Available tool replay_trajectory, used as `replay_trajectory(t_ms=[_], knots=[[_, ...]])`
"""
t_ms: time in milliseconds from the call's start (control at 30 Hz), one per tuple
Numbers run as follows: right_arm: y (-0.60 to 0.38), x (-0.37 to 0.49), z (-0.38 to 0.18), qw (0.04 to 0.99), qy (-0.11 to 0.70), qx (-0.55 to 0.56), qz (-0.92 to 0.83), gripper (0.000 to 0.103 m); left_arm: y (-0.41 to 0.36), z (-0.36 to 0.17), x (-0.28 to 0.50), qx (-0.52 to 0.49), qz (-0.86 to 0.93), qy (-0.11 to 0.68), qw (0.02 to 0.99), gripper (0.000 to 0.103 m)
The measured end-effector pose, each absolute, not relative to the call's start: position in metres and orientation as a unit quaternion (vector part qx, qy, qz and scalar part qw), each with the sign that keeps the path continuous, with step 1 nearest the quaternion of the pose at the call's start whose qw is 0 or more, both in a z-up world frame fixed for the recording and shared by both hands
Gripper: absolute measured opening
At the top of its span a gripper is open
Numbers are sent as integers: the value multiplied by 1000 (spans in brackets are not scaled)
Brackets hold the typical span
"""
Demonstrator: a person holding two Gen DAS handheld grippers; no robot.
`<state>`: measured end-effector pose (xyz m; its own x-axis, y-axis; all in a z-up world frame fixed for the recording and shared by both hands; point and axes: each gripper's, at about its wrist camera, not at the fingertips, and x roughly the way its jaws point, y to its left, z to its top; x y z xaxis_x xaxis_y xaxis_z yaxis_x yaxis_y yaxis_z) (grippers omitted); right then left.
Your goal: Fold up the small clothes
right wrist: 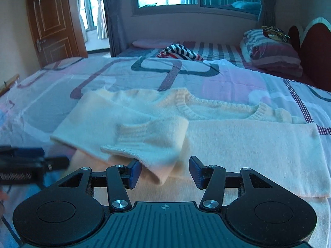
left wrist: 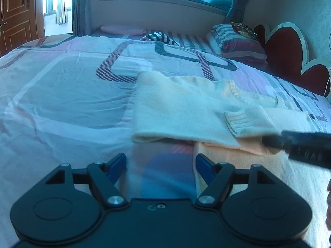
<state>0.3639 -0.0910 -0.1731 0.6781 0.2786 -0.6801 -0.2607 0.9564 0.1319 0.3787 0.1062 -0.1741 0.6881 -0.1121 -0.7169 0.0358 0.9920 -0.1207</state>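
Observation:
A cream knitted sweater [right wrist: 238, 142] lies flat on the bed, neckline [right wrist: 217, 107] away from me. Its left sleeve [right wrist: 115, 124] is folded across the body, with the ribbed cuff [right wrist: 134, 136] near my right gripper. My right gripper [right wrist: 163, 170] is open and empty, with the folded sleeve's edge between the blue pads. My left gripper [left wrist: 161, 166] is open and empty, just short of the sweater's left edge [left wrist: 186, 107]. The right gripper's fingers [left wrist: 300, 142] show at the right edge of the left wrist view. The left gripper [right wrist: 31, 163] shows at the left edge of the right wrist view.
The bed cover [left wrist: 62, 95] is pale with grey and pink patterns. A striped garment [right wrist: 180, 52] lies farther back. Striped pillows [right wrist: 273, 51] and a red headboard [right wrist: 314, 47] are at the right. A window and a wooden door [right wrist: 51, 22] are beyond.

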Motion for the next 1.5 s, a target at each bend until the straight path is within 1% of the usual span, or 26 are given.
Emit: replay_trajectory(t_ms=[67, 267, 367, 400, 433, 467, 533, 600, 667, 733, 767, 800, 833, 1167, 1233, 1267, 1333, 1400, 1467, 1500], knots=[[-94, 368, -167, 917, 369, 25, 149, 7, 104, -177, 380, -46, -41, 389, 919, 72], [-141, 377, -143, 920, 344, 146, 114, 7, 102, -179, 387, -58, -25, 375, 925, 70], [-175, 377, -135, 922, 334, 179, 81, 7, 102, -179, 392, -74, -21, 370, 926, 65], [-184, 379, -135, 919, 340, 185, 75, 7, 101, -179, 393, -74, -21, 368, 927, 61], [-194, 380, -137, 917, 345, 189, 67, 7, 99, -180, 394, -72, -23, 367, 927, 54], [-201, 380, -139, 916, 350, 187, 60, 7, 97, -181, 394, -70, -24, 366, 928, 51], [-215, 379, -144, 914, 355, 193, 43, 7, 96, -180, 394, -75, -25, 362, 929, 41], [-236, 374, -149, 904, 358, 231, 25, 7, 96, -178, 393, -79, -28, 361, 929, 36], [-255, 371, -157, 893, 365, 265, 9, 7, 92, -176, 391, -75, -36, 359, 930, 28], [-269, 367, -166, 882, 374, 287, -4, 7, 86, -177, 392, -58, -45, 360, 930, 15], [-276, 367, -171, 875, 377, 303, -13, 7, 83, -178, 391, -52, -46, 360, 930, 12], [-282, 366, -173, 870, 379, 314, -22, 7, 81, -179, 391, -50, -47, 360, 931, 7], [-286, 365, -174, 869, 379, 316, -31, 7, 80, -179, 390, -48, -48, 359, 931, 5], [-300, 360, -179, 859, 382, 338, -41, 7, 80, -180, 390, -48, -47, 363, 929, 5], [-304, 358, -178, 857, 379, 346, -42, 11, 81, -181, 391, -50, -47, 365, 929, 5], [-305, 358, -179, 859, 377, 344, -46, 17, 81, -181, 391, -49, -47, 365, 929, 5], [-309, 356, -178, 863, 367, 342, -60, 17, 81, -182, 391, -47, -46, 364, 929, 5], [-314, 355, -176, 863, 357, 351, -64, 15, 80, -182, 390, -45, -45, 364, 929, 5], [-311, 352, -170, 873, 357, 328, -62, 3, 80, -182, 390, -45, -45, 364, 929, 5], [-307, 348, -166, 880, 355, 310, -61, 3, 79, -182, 390, -45, -45, 364, 929, 5]])
